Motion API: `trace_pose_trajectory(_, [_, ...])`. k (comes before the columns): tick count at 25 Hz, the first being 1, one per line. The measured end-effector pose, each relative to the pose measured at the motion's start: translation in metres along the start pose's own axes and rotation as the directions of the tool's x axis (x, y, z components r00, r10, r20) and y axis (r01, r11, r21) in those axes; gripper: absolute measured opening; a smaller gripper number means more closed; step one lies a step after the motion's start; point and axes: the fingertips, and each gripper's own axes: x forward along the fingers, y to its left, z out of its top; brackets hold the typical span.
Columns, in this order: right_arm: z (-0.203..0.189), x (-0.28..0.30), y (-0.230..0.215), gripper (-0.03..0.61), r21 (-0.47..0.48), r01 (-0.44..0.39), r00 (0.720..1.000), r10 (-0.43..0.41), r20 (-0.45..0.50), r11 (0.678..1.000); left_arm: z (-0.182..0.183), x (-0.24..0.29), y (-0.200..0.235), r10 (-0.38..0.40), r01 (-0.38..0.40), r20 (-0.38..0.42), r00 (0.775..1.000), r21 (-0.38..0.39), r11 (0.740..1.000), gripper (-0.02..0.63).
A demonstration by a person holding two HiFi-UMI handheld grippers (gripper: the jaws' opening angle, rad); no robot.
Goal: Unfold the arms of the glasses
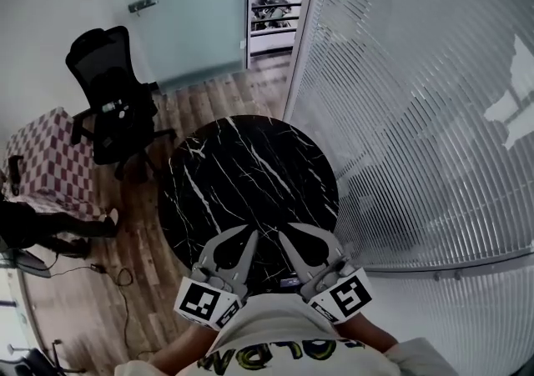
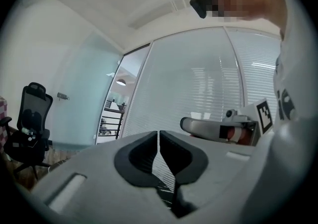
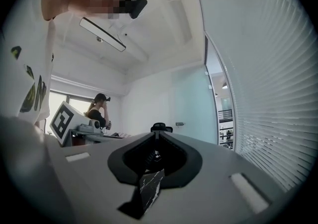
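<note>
— Black marble with white veins, glossy: the round table (image 1: pixel 209 191) looks hard and slick. Where are the glasses?
— I can't find them in any view. At the table's near edge, the left gripper (image 2: pixel 158 133) and right gripper (image 3: pixel 156 135) hover, jaws pressed together, empty.
— Risk?
— Thin frames could skate on that polish, or a hinge could strain if pinched crooked.

Left gripper (image 1: pixel 249 239) and right gripper (image 1: pixel 288 234) hang before the torso, tips converging, jaws pressed together.
</note>
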Motion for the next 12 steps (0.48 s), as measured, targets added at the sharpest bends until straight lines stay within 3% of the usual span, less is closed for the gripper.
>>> trace_pose_trajectory(12, [0.0013,0.0036,0.0024,0.015,0.013,0.005,1.0,-0.005,0.008,1.0,-0.0023,-0.0026,0.0019,-0.006,0.006,-0.015,1.0,-0.016,1.0,0.005])
